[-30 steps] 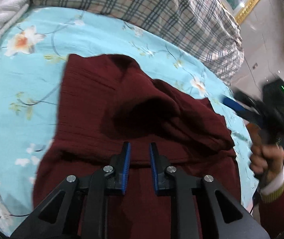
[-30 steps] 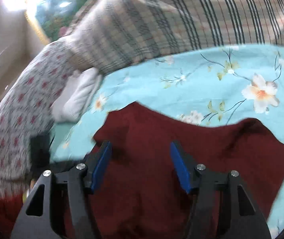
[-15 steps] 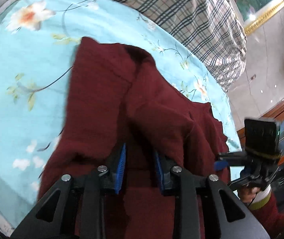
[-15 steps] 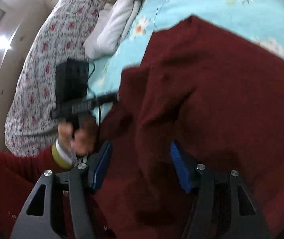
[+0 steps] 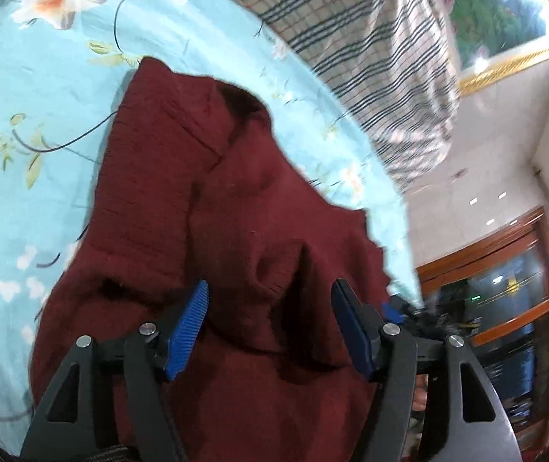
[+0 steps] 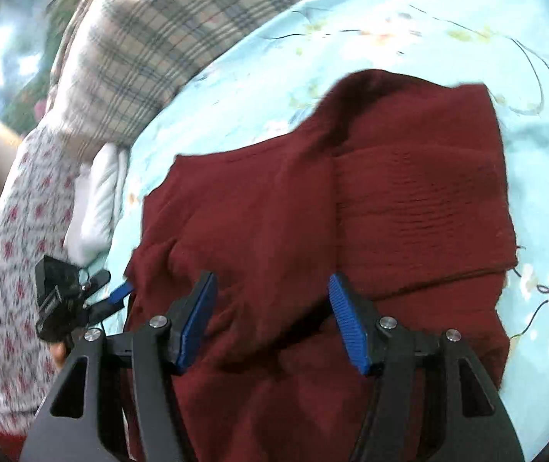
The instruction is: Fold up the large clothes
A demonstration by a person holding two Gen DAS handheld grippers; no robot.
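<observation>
Both the left gripper (image 5: 270,331) and right gripper (image 6: 272,321) hover with jaws spread wide over the partly folded maroon sweater (image 5: 236,211) on the floral bedsheet (image 5: 43,115), gripping nothing.

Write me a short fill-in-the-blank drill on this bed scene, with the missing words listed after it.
1. The sweater lying on the bed is dark ____.
2. The sheet under it is light blue with a ____ print.
3. The jaws of the left gripper stand ____, holding nothing.
4. The blanket heaped beyond the sweater has a ____ pattern.

Missing words: red; flower; open; plaid
</observation>
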